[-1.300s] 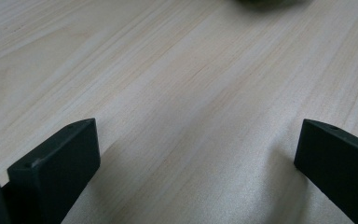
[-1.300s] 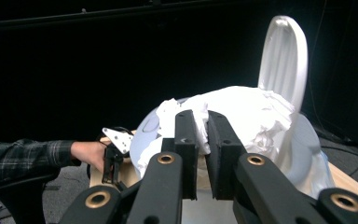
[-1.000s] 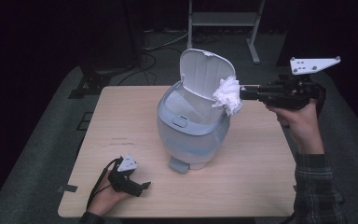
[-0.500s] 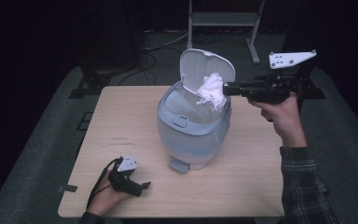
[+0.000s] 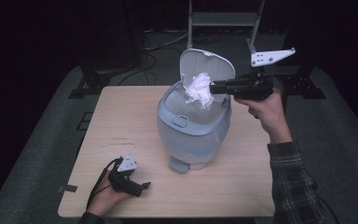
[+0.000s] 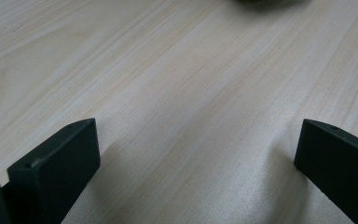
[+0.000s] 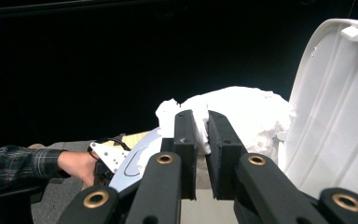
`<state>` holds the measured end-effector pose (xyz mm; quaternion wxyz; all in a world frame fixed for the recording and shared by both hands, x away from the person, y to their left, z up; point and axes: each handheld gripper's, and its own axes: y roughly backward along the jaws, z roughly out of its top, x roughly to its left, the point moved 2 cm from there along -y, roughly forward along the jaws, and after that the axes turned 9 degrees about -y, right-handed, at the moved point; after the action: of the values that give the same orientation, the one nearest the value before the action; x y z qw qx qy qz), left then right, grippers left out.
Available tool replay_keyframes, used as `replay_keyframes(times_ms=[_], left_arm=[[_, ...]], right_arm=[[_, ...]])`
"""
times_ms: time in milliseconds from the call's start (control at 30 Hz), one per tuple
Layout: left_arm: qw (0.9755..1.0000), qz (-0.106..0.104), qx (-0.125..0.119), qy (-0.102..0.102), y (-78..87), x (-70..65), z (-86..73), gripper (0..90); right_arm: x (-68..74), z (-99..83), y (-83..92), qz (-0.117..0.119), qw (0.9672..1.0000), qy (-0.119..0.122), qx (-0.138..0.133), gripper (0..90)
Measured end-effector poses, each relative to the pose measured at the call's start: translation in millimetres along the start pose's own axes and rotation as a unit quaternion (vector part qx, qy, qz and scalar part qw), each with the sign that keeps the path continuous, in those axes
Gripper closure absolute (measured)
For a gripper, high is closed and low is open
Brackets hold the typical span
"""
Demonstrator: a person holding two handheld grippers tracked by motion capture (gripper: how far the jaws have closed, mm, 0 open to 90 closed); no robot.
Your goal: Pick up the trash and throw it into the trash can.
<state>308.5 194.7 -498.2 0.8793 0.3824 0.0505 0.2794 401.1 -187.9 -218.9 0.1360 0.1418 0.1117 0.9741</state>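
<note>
Crumpled tissue (image 5: 199,90) at frame centre: light, soft, crushable; right claw (image 5: 213,87) clamped on its edge above open bin (image 5: 193,126); pinch anywhere; left claw (image 5: 142,186) apart, lower left on bench (image 5: 121,121).

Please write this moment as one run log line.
right gripper: shut on crumpled tissue | tissue: above open bin | lid: up | left gripper: open, resting on table
</note>
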Motion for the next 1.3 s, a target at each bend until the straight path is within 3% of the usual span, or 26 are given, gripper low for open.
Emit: replay_keyframes(times_ms=[400, 700, 900, 1300], left_arm=[[1.0, -0.001, 0.002, -0.003, 0.8, -0.4, -0.4, 0.0], [1.0, -0.001, 0.001, -0.003, 0.8, -0.6, -0.4, 0.0], [1.0, -0.001, 0.001, -0.003, 0.9, -0.6, -0.5, 0.0], [1.0, -0.001, 0.001, -0.003, 1.1, -0.9, -0.7, 0.0]], right_arm=[[-1.2, -0.8, -15.5, -0.012, 0.9997, 0.012, 0.018, 80.9], [-1.4, -1.0, -17.5, -0.016, 0.9996, 0.013, 0.019, 77.0], [-0.8, -0.7, -18.6, -0.023, 0.9995, 0.016, 0.018, 69.7], [-0.3, -5.0, -11.6, -0.025, 0.9994, 0.014, 0.018, 70.3]])
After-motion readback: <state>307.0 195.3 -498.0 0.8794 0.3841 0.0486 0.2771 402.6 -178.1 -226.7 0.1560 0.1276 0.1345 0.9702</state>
